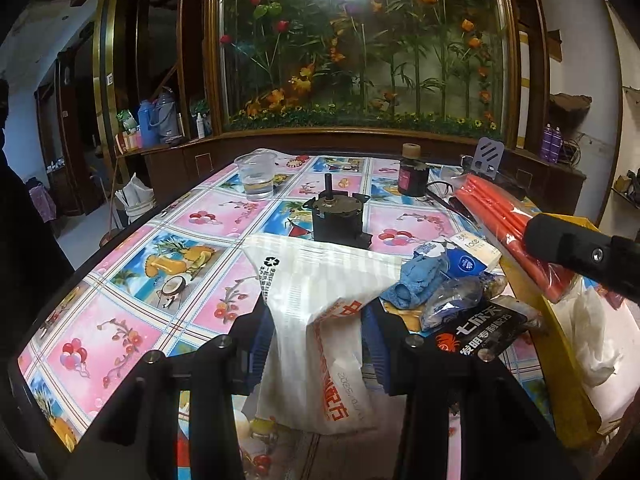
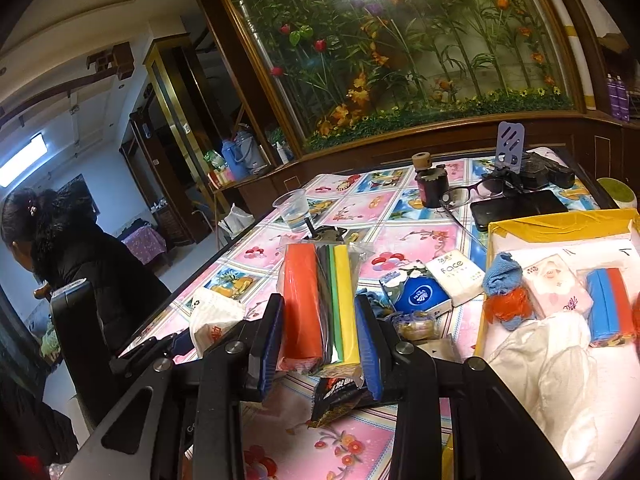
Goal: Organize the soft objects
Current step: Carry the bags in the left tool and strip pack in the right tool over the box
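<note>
Left gripper is clamped on a white plastic bag with orange print, bag draping onto the patterned tablecloth. Right gripper pinches a clear pack of colored foam sheets, orange to yellow, held above the table just left of the yellow cardboard box. Box holds a blue cloth, pink tissue pack, white fabric. Blue tissue pack sits beside the box.
</note>
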Motion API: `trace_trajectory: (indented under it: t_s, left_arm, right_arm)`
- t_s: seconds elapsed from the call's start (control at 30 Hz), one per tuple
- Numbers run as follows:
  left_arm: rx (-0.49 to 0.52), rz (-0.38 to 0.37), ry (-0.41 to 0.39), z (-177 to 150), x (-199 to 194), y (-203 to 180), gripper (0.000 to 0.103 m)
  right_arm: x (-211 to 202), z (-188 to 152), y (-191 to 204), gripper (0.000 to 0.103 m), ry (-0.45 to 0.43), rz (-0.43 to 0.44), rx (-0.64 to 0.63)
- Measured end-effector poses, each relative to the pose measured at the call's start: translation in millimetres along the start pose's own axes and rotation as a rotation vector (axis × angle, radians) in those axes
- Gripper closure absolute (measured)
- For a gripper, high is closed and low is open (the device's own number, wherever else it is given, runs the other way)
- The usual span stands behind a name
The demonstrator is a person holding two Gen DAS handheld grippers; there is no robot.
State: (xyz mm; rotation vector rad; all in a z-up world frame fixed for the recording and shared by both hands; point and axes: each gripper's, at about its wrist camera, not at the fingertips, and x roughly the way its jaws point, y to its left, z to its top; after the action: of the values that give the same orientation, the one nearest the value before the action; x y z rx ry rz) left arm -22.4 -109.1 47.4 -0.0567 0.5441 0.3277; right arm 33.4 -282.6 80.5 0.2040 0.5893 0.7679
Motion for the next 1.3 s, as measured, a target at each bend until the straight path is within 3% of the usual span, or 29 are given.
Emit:
trace_trajectory:
  t_s: [0.63,0.93,1.17,1.3]
  left_arm:
    - [0.063,-0.055,0.011,1,-10,-41,0.061]
    - [0.086,-0.172,0.022,19,-21,-84,0.061]
    - [0.104,-0.31,0.078,23,-23,-133,0.062]
    - [0.117,-0.395,0.133,22,-20,-162,0.062]
  right_arm:
    - [-41,13,-46,0.066,-0.092,-0.062,0.085]
    - [-76,24,-100,0.066,-0.175,-0.134,0.195]
    - [-102,26,-134,0.066,-0.215,-0.204,0.273]
    - [-110,27,-146,0.066,-0.219,-0.292,0.282]
